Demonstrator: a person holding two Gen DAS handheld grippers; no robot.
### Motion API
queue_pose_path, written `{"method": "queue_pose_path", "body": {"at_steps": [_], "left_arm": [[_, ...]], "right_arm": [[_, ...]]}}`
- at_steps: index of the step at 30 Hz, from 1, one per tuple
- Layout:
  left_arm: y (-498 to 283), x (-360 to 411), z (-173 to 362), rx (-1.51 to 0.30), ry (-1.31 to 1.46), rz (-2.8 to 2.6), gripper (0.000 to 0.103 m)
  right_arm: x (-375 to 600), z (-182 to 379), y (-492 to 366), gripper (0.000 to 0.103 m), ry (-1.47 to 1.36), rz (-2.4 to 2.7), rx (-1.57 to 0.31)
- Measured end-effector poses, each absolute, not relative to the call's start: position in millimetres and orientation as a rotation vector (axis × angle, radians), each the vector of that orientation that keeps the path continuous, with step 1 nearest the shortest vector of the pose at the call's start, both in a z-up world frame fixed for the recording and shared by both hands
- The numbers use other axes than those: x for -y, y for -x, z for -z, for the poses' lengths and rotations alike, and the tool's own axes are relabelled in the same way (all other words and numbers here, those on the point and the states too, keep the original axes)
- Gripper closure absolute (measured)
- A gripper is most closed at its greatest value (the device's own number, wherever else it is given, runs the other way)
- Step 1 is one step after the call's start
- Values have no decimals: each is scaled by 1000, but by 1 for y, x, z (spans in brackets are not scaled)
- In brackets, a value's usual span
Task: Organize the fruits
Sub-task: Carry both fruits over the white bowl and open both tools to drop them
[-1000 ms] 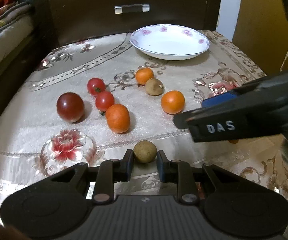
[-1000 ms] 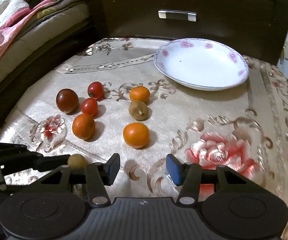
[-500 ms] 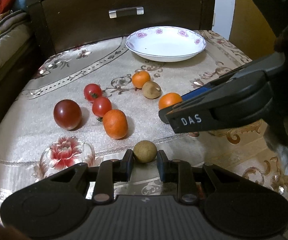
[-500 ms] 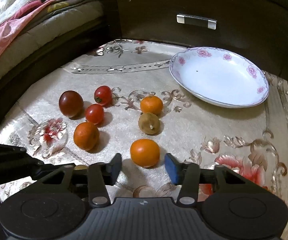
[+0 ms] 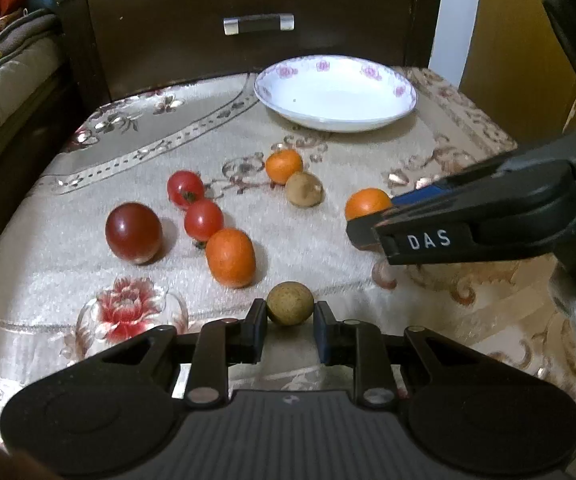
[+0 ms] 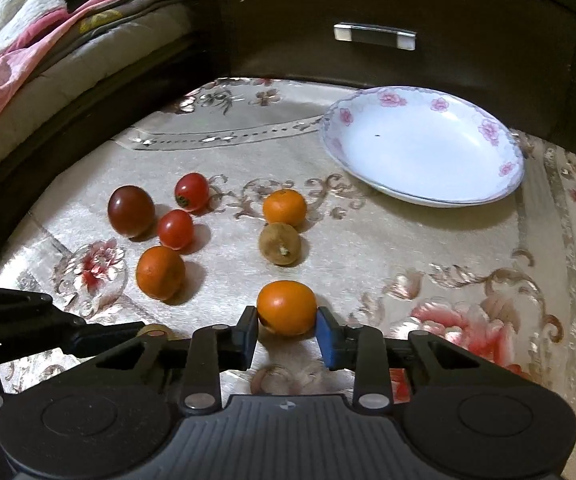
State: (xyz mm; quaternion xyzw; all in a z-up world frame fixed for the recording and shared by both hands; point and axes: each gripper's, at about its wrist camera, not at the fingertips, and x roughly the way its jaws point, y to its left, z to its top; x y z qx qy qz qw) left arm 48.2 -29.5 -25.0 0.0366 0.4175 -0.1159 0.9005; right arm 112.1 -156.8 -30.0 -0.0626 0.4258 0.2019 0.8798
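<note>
Two close wrist fisheyes angled down over one cloth-covered table (image 5: 368,152) — shared fruit and white plate (image 6: 424,148) beyond.

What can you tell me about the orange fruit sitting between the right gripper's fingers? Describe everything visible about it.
The orange fruit is small, round and glossy, smooth-skinned with a bright highlight, like a little mandarin. It rests on the floral cloth, nearest the camera of three orange fruits. The right gripper has just been closing around it; its black and blue pads now meet its sides. The left wrist view shows it half hidden behind that gripper.
</note>
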Motion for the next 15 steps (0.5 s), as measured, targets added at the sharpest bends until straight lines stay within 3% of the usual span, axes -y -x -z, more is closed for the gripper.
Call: {"method": "queue_pose_path", "body": {"at_steps": [15], "left_arm": [[-87,40,-1,-804,-35,267,70]], "right_arm": [[180,19,-117,78,67,-356,-860]]}}
